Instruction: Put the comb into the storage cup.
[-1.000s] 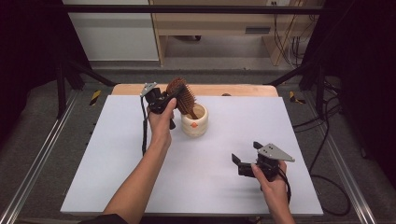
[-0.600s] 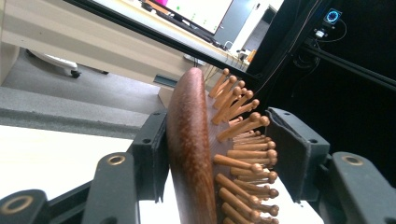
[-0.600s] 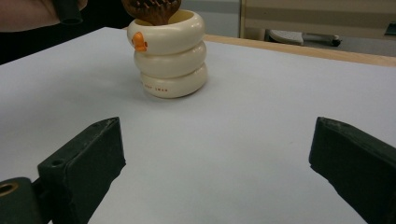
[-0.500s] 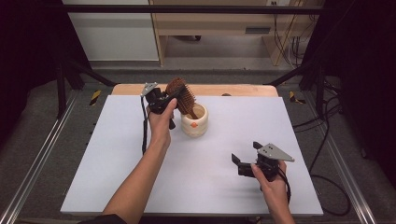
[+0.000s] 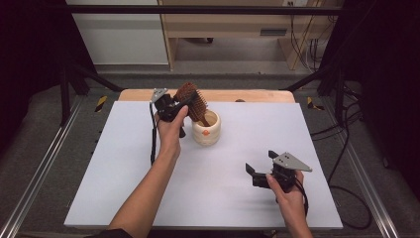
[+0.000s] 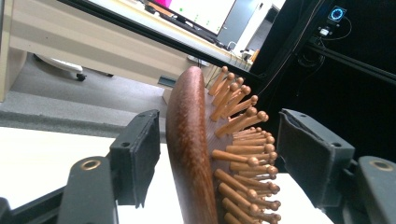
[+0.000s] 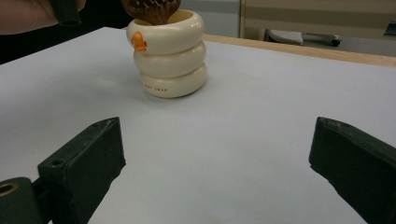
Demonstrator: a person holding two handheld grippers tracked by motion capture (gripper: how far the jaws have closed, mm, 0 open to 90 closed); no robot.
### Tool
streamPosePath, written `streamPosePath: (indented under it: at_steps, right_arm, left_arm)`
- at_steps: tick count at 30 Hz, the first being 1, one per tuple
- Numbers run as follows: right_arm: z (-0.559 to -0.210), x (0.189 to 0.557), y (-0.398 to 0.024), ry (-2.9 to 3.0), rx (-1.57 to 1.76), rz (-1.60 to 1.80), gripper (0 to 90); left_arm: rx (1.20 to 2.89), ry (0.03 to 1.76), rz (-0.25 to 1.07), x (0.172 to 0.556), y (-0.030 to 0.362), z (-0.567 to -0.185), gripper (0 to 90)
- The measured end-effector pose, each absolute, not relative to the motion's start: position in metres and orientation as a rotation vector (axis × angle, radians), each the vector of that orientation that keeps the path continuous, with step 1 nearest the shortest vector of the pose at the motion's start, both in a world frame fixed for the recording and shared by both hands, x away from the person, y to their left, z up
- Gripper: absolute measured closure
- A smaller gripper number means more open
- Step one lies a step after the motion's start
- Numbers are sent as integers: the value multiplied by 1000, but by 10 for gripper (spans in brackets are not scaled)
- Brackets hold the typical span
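A wooden paddle hairbrush point(image 5: 192, 100) stands with its handle down in a cream ringed cup point(image 5: 206, 131) at the back middle of the white board point(image 5: 124, 188). My left gripper point(image 5: 179, 103) reaches around the brush head from the left. Its jaws have just been opening. In the left gripper view the brush point(image 6: 189, 154) stands between the pads, with a gap at its smooth back and another at the bristle tips, so my left gripper point(image 6: 219, 140) is open. Near the front right, my right gripper point(image 5: 261, 162) is open and empty, facing the cup point(image 7: 169, 56) from a distance.
A wooden tabletop edge point(image 5: 257, 95) shows behind the white board. Metal rails point(image 5: 34, 183) run along both sides, and cables point(image 5: 341, 163) lie on the floor to the right. A pale cabinet and desk stand at the back.
Both hands, the brush and the cup stay where they were. No shift shows in the high view.
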State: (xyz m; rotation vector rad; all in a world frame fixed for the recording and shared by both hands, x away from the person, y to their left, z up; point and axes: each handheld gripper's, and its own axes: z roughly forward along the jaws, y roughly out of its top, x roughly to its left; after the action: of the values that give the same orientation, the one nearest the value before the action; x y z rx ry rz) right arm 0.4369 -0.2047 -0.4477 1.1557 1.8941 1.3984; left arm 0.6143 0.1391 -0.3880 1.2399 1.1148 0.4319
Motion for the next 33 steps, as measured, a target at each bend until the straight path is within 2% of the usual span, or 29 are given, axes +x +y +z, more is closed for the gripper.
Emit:
streamPosePath:
  at_steps: [5,17,33]
  right_arm:
    - [-447,437,-205,1893,1153,1396,37]
    - [-447,436,-205,1890,1150,1399,37]
    - [-447,436,-204,1891,1148,1395,36]
  left_arm:
    - [1239,1118,443,612,140,-387,249]
    - [1267,1127,463,604,139,-384,64]
    - [1300,1085,512,591,142,-379,43]
